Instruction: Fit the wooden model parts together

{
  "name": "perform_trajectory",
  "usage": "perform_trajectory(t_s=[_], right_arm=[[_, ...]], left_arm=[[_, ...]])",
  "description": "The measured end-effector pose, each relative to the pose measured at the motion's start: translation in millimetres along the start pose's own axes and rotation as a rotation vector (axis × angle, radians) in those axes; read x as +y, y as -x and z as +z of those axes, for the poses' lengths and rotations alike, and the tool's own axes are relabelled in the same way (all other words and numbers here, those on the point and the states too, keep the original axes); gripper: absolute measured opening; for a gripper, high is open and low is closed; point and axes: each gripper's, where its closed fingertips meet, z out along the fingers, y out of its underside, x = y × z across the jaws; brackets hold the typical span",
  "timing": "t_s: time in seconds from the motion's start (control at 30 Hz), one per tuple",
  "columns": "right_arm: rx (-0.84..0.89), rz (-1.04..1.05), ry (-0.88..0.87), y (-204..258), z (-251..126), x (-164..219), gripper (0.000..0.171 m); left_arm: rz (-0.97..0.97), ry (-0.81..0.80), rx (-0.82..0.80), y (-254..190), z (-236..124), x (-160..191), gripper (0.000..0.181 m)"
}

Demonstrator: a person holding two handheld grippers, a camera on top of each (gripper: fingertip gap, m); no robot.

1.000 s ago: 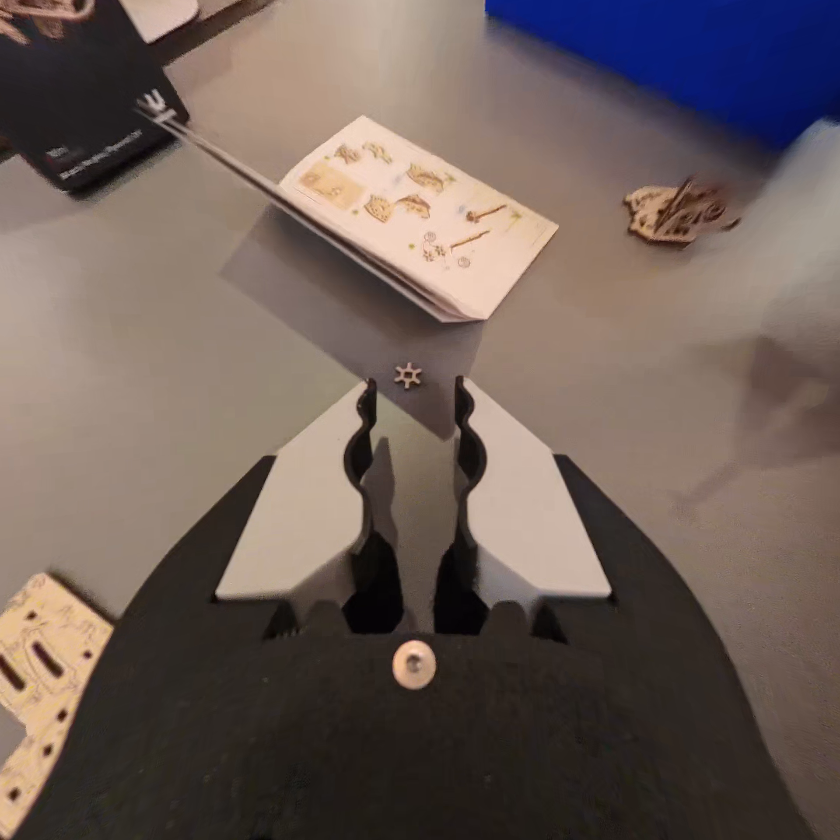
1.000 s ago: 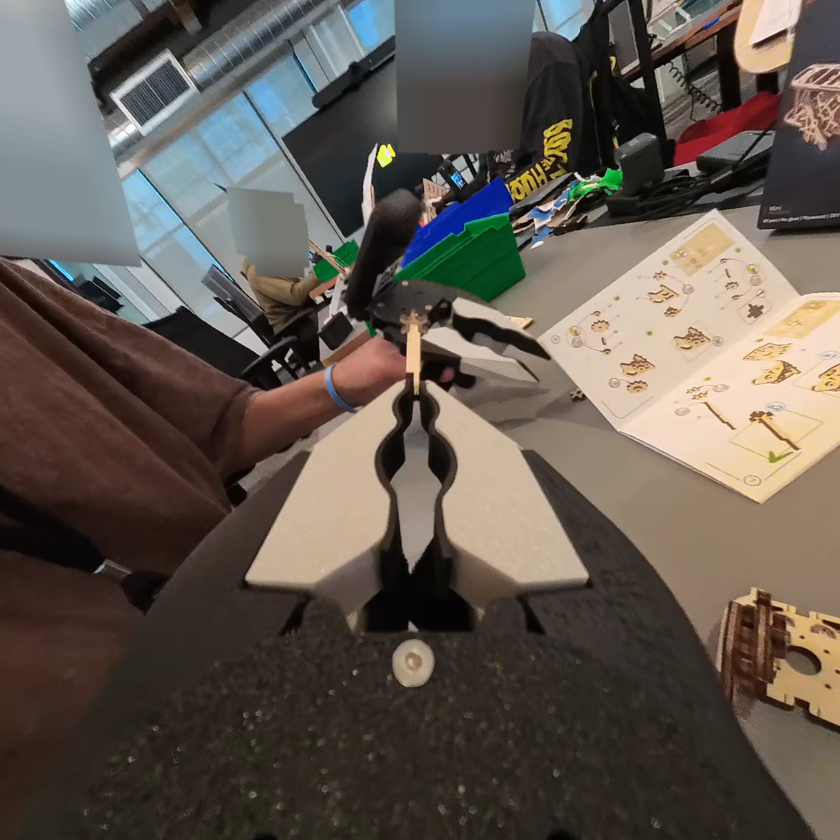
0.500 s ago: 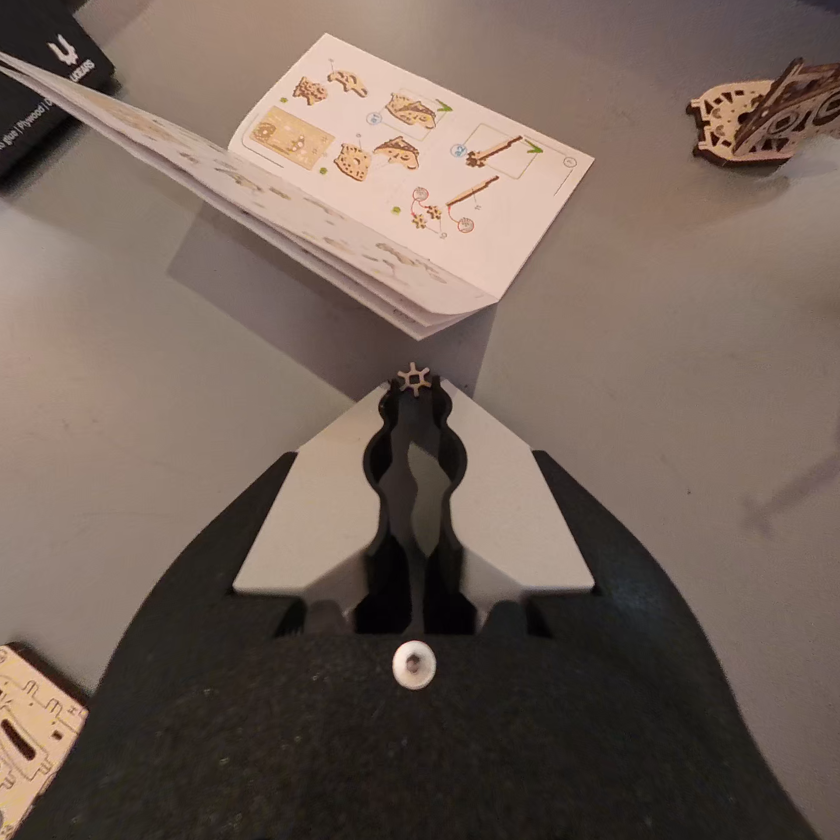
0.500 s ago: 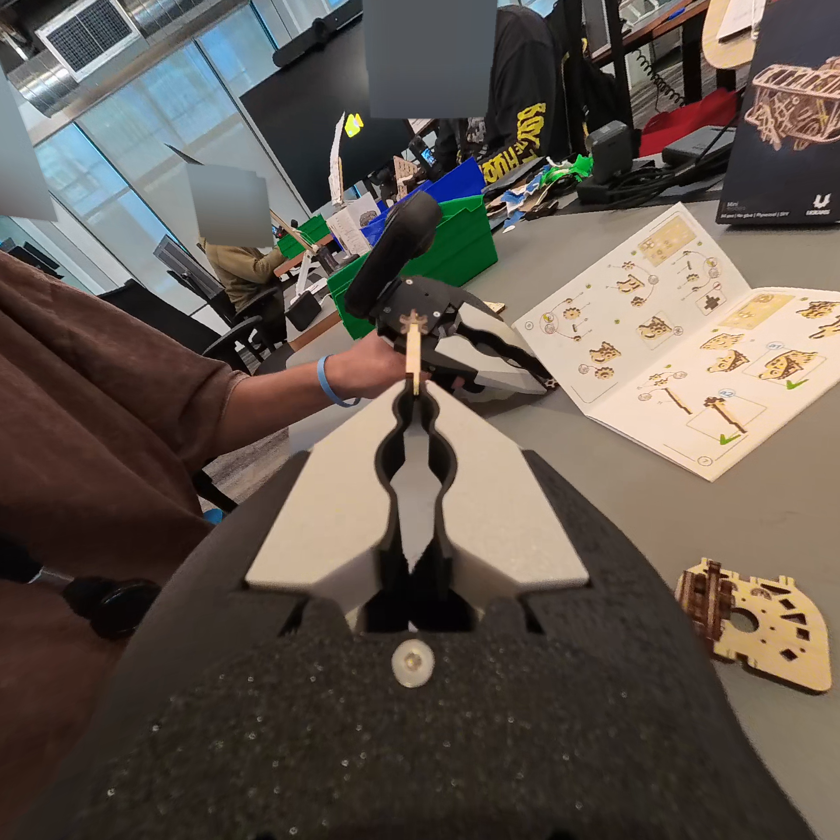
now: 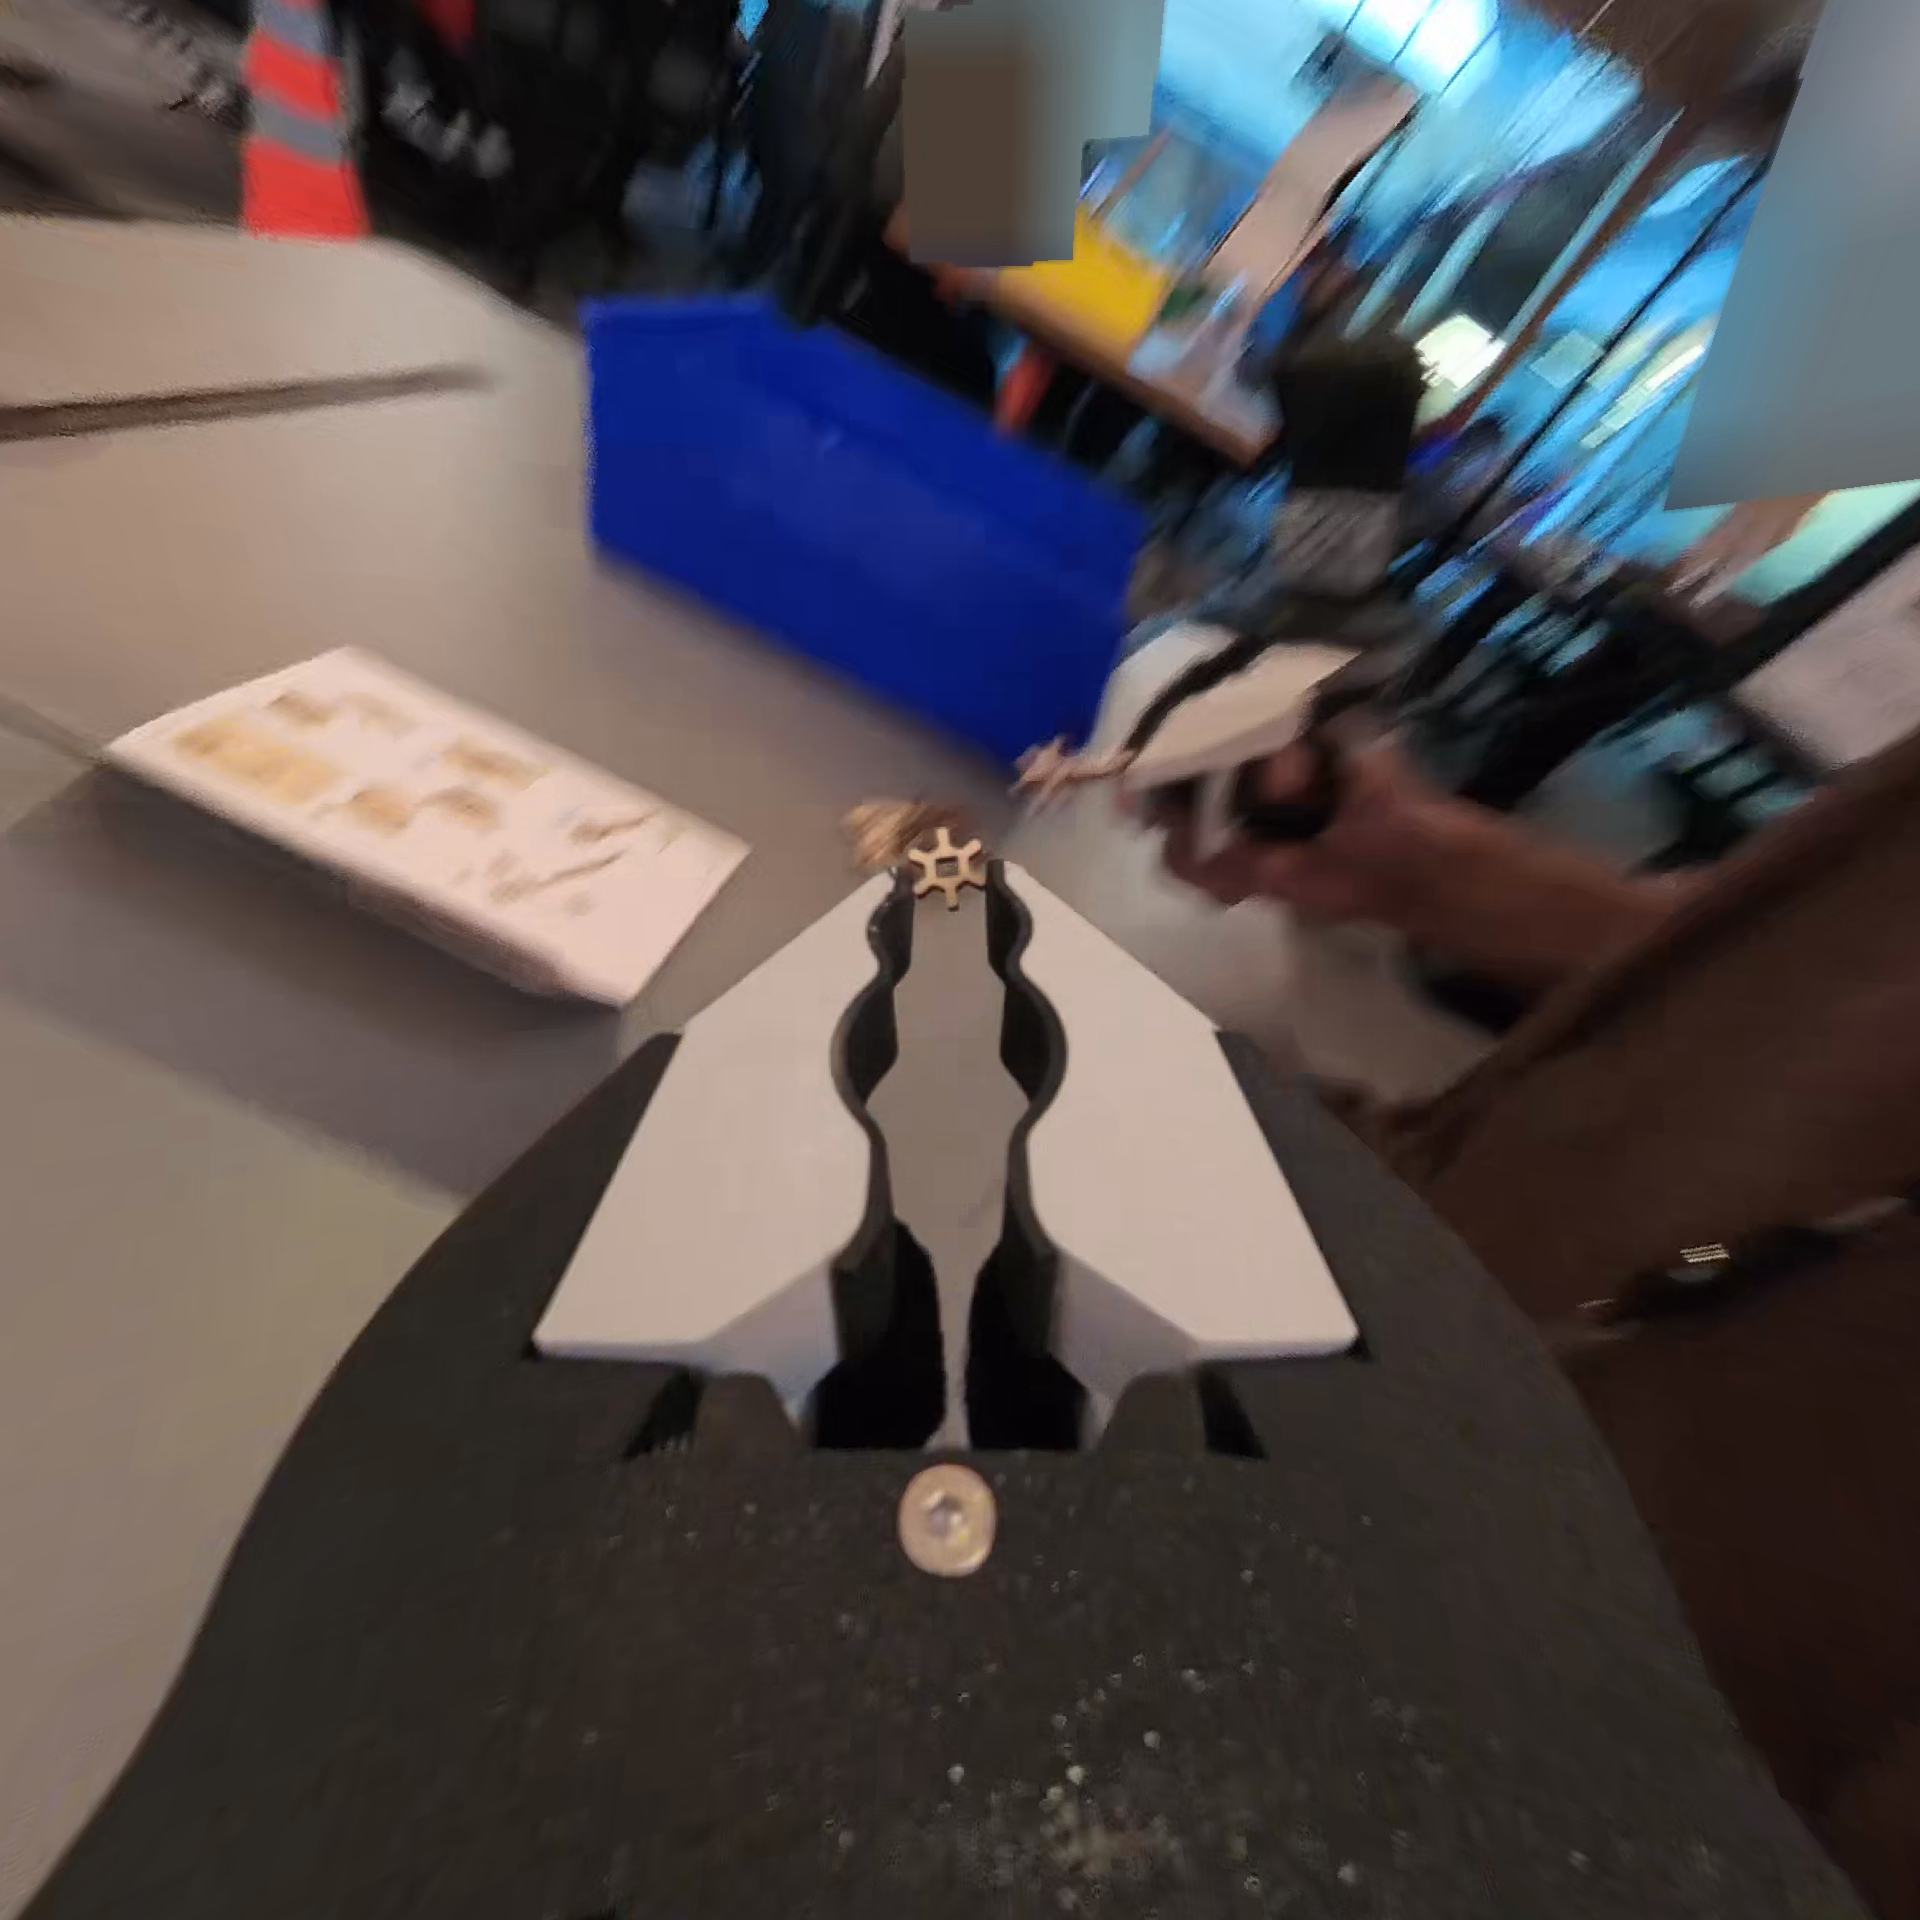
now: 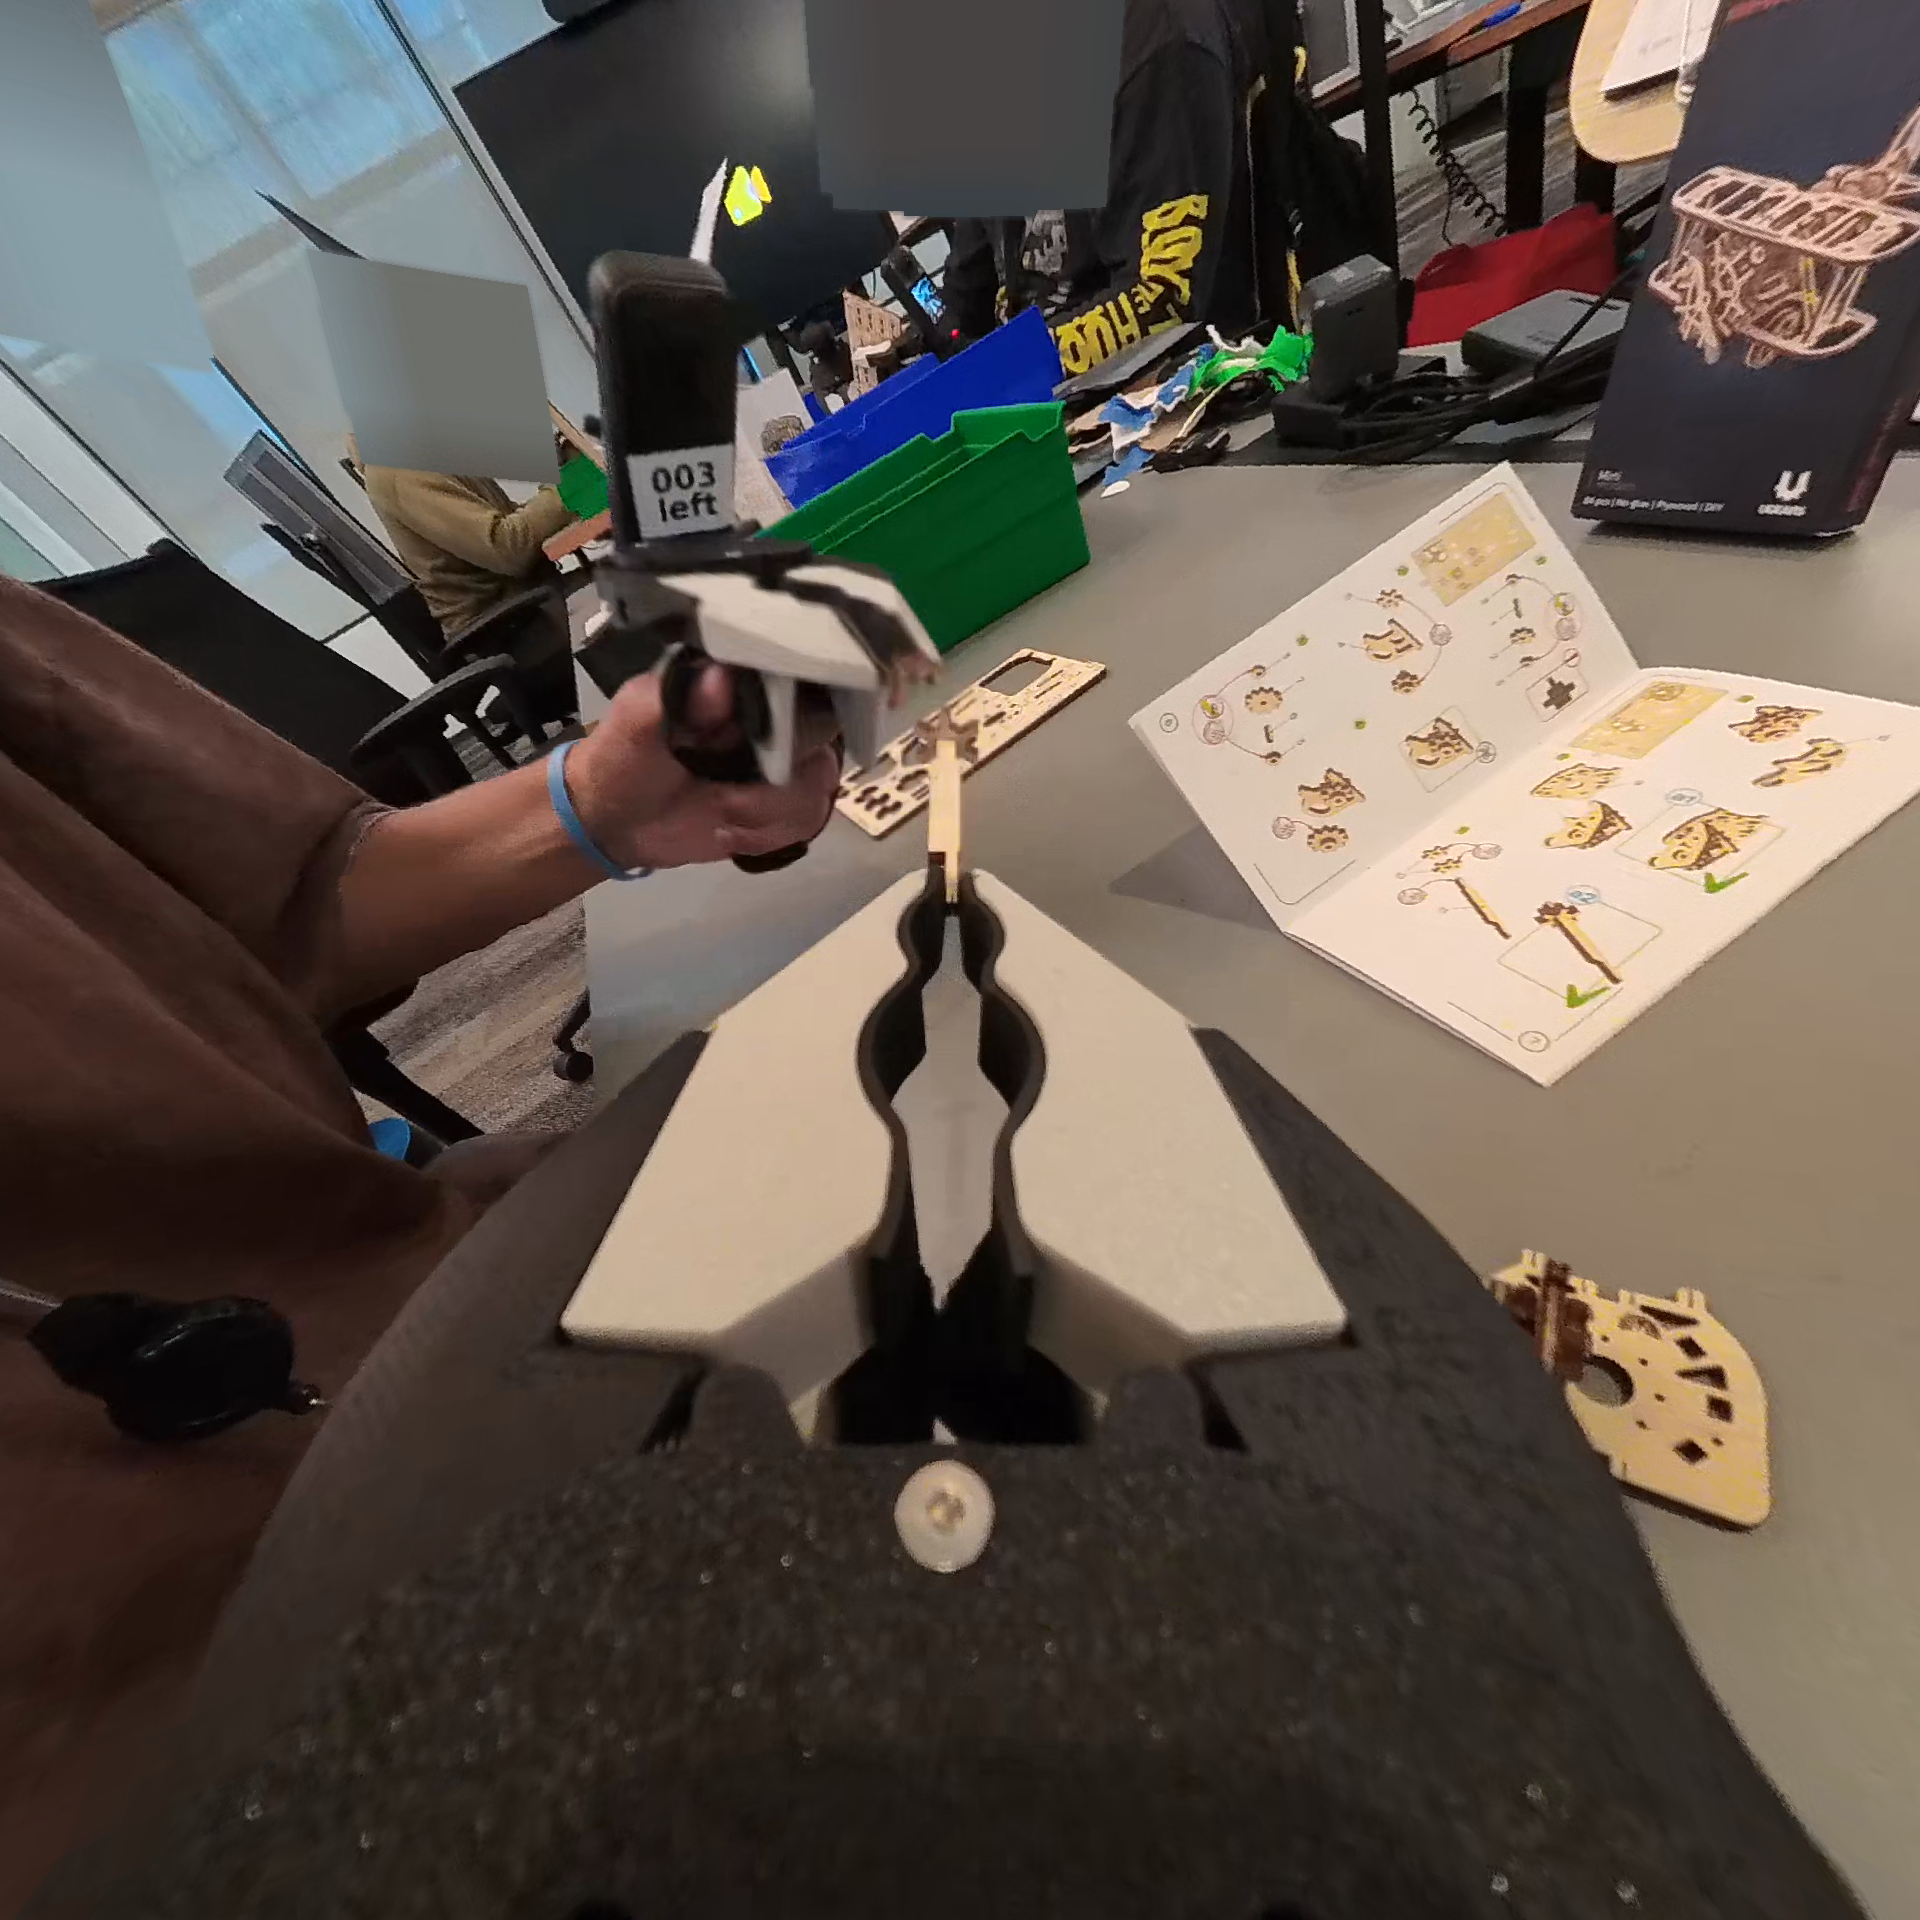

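Note:
My left gripper [image 5: 943,871] is shut on a small wooden gear [image 5: 943,881] at its fingertips and holds it in the air; this view is blurred. My right gripper [image 6: 948,888] is shut on a thin wooden stick [image 6: 945,821] that points away from me, with a small toothed piece [image 6: 940,732] at its far end. In the right wrist view the left gripper [image 6: 904,665], held in a hand, hovers just above and left of the stick's tip. In the left wrist view the right gripper [image 5: 1195,727] with the stick [image 5: 1060,769] is a blur ahead to the right.
On the grey table [image 6: 1351,1143] an open instruction booklet [image 6: 1507,769] lies to the right. A flat wooden parts sheet [image 6: 997,696] lies beyond the stick, and a part-built wooden piece [image 6: 1642,1382] near right. Green [image 6: 956,520] and blue [image 5: 831,530] bins and a black box [image 6: 1787,260] stand farther back. Across from one pair of fingers to the other is roughly 9 cm.
My left gripper closed on the small gear on the table, lifted it and swung up toward the right gripper. The right gripper still holds the stick, now tilted more over the table.

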Motion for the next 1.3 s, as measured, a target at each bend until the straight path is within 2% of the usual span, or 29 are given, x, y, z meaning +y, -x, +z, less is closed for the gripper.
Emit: perform_trajectory(t_s=[0.1, 0.27, 0.73, 0.97, 1.3], right_arm=[[-0.025, -0.008, -0.017, 6, 2, -3, 0.002], [-0.051, -0.002, -0.03, 13, 4, -5, 0.002], [-0.081, 0.001, -0.053, 20, 1, -10, 0.002], [-0.114, 0.019, -0.077, 24, 0, -13, 0.001], [-0.278, 0.183, -0.188, 39, -1, -28, 0.001]], left_arm=[[-0.08, -0.113, 0.125, -18, -1, -22, 0.011], [-0.132, -0.137, 0.195, -25, 7, -19, 0.011], [-0.111, -0.111, 0.215, -32, 17, -13, 0.011], [-0.153, -0.15, 0.265, -36, 18, -16, 0.011], [-0.094, -0.224, 0.32, -52, 11, -35, 0.011]])
